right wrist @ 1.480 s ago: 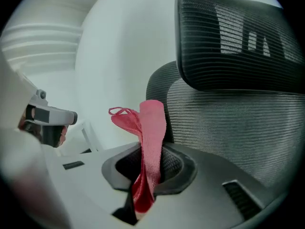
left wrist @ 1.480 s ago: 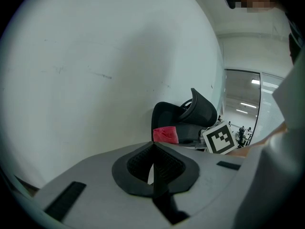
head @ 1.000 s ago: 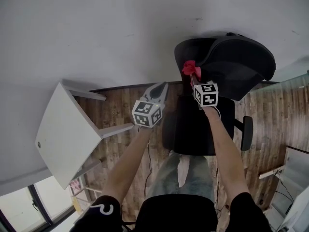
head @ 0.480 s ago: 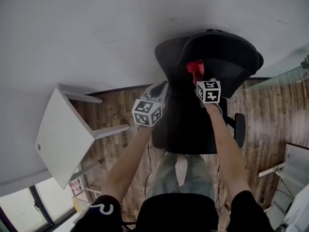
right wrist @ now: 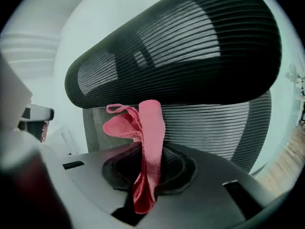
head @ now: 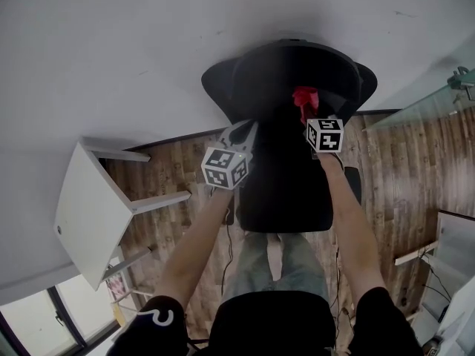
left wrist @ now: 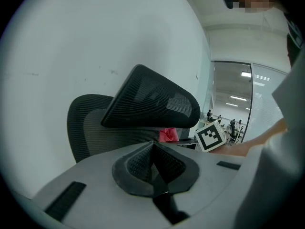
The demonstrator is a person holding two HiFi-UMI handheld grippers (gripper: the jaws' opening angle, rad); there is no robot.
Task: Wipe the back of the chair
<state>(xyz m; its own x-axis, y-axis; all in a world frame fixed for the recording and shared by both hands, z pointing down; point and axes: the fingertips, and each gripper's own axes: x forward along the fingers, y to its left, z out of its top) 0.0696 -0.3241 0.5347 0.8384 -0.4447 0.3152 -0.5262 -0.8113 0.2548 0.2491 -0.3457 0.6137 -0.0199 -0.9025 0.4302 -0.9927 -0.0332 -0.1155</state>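
The black office chair (head: 286, 191) stands in front of me, its mesh back (head: 289, 76) toward the white wall. My right gripper (head: 305, 114) is shut on a red cloth (head: 303, 100), which it holds up against the chair's back just below the headrest (right wrist: 181, 56). In the right gripper view the cloth (right wrist: 148, 137) sticks up from between the jaws in front of the mesh back (right wrist: 209, 123). My left gripper (head: 243, 133) hovers at the chair's left side, shut on nothing. In the left gripper view I see the headrest (left wrist: 152, 104), the cloth (left wrist: 167, 135) and the right gripper's cube (left wrist: 210, 137).
A white table (head: 89, 213) stands at the left on the wooden floor (head: 174, 169). The white wall (head: 148, 43) is right behind the chair. A glass partition (head: 438, 102) runs at the right. The person's legs (head: 274, 262) are just behind the seat.
In the head view the chair has swung and shifted left toward the middle. The right gripper with the cloth has risen slightly against the back. The left gripper has hardly moved.
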